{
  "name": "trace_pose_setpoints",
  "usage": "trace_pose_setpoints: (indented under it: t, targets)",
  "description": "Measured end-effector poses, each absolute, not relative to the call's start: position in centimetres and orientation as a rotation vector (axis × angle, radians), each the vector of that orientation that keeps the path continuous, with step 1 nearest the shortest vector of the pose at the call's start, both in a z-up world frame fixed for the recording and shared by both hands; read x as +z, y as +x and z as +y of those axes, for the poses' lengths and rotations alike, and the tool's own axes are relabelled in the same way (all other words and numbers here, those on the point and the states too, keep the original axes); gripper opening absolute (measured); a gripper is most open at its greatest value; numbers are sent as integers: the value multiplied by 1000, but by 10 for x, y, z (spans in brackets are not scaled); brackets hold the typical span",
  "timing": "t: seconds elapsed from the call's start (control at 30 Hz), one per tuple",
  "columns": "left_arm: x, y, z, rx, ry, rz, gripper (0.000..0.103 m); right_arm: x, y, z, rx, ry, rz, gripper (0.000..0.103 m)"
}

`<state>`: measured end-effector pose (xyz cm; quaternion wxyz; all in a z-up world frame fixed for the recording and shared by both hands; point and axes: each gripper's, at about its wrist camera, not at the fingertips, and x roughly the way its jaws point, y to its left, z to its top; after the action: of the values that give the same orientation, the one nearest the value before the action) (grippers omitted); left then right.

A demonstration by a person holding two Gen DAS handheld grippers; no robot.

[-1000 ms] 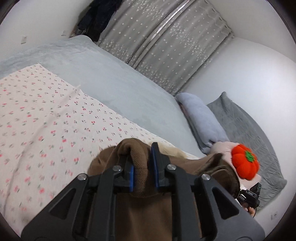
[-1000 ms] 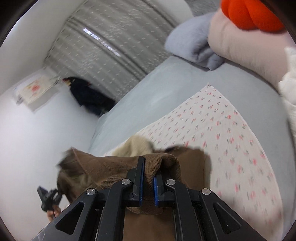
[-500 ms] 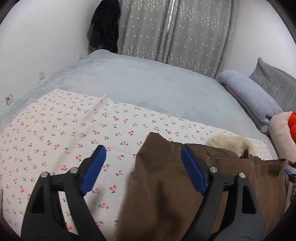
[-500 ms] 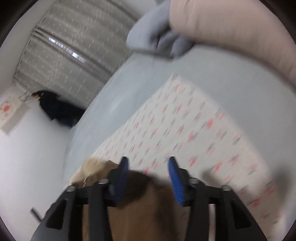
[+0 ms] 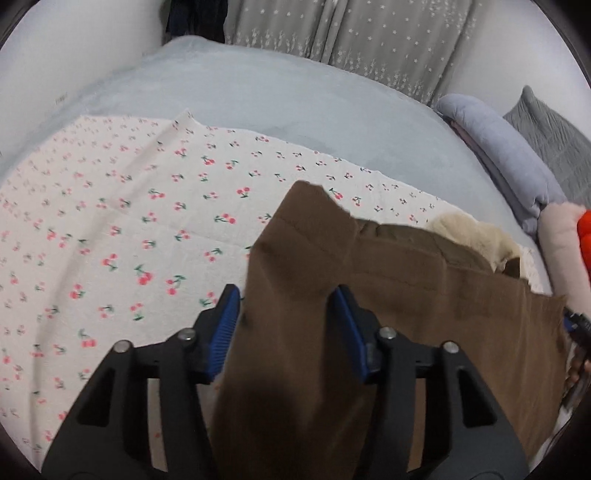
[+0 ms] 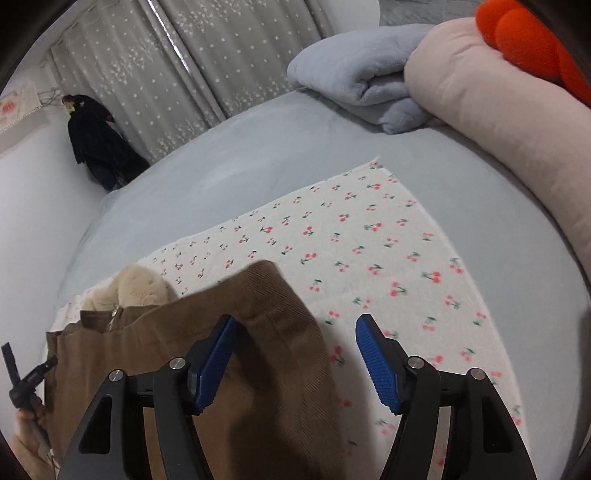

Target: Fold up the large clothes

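A brown corduroy garment with a cream fleece lining lies on a cherry-print sheet spread over the bed. My left gripper hovers over the garment's left corner; its jaws are closing, with brown cloth between the blue pads but not pinched. In the right wrist view, the garment's right corner lies under my right gripper. Its jaws are opening: the left pad is over the cloth, the other over the sheet.
The grey-blue bedcover reaches back to star-print curtains. A folded blue blanket, a pink bolster and an orange plush lie at the right. A dark coat hangs by the wall. A hand with the other gripper shows at lower left.
Both grippers let go of the brown garment's folded edge and opened. They tilted down toward the bed, where the garment now lies flat. The left jaws then narrowed.
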<state>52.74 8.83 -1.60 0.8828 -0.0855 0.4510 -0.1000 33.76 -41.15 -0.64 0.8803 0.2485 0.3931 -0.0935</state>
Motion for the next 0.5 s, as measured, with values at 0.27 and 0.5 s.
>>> trace_pose_setpoints:
  t: [0.27,0.5]
  targets:
    - [25,493,113,-350,-367,603,8,13,328,-389,-242,437,568,13]
    - [-40,527,105,-185,-304,751,10,-29,360,-386,-321,395,673,14]
